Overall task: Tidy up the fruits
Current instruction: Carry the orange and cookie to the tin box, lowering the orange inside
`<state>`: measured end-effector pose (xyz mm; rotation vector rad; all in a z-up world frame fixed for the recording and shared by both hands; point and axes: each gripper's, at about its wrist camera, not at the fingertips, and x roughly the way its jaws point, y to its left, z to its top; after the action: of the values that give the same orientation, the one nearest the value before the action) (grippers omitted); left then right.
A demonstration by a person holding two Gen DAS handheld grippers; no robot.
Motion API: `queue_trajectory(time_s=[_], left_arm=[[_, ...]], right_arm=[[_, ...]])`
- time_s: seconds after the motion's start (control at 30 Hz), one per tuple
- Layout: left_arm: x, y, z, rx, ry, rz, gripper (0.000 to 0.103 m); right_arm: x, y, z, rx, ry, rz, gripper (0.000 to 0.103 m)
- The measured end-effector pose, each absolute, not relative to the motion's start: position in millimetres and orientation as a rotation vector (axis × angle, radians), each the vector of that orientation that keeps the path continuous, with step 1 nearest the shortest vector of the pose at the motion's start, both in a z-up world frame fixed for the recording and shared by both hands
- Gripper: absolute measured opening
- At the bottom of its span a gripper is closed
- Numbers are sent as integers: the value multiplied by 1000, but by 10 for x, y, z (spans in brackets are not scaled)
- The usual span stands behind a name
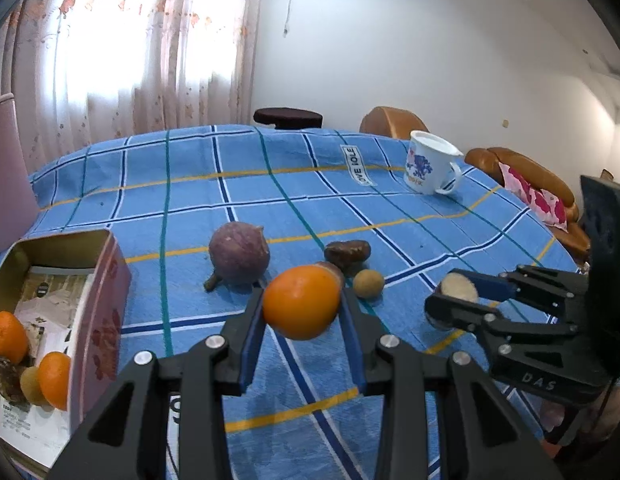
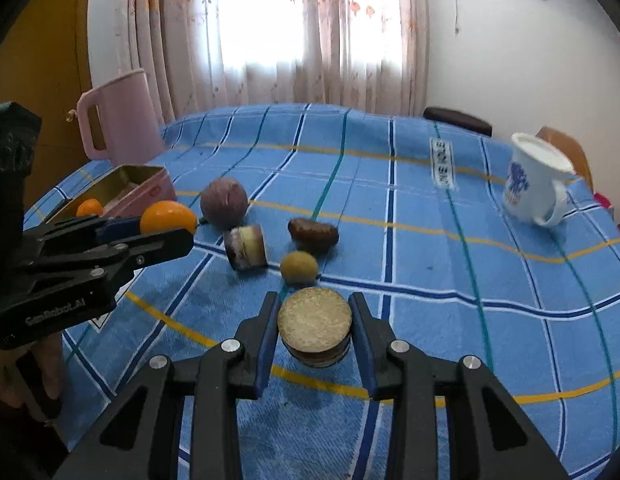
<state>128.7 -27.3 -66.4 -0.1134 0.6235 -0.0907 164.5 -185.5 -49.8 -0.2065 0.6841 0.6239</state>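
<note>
The left gripper point(image 1: 301, 308) is clamping an orange point(image 1: 301, 302) and holding it off the surface point(image 1: 269, 184) — raised, I judge, so it can swing left to the open tin point(image 1: 97, 280), where two oranges are already lying with other pieces. The right gripper point(image 2: 314, 330) is pinching a flat cut slice point(image 2: 314, 320) by its rim — lifted clear too. The purple fruit point(image 1: 238, 254), brown piece point(image 1: 347, 252) and small round fruit point(image 1: 368, 282) are waiting loose between them.
</note>
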Motion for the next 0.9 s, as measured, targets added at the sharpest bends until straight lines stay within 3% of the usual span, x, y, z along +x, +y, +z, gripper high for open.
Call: queue_trajectory(time_s=[0.47, 0.9], left_arm=[[1137, -193, -583, -84, 544, -35, 38], [998, -23, -553, -73, 502, 19, 38]], right_arm=[[1399, -1850, -263, -163, 492, 646, 36], [1305, -1599, -185, -155, 430, 687, 36]])
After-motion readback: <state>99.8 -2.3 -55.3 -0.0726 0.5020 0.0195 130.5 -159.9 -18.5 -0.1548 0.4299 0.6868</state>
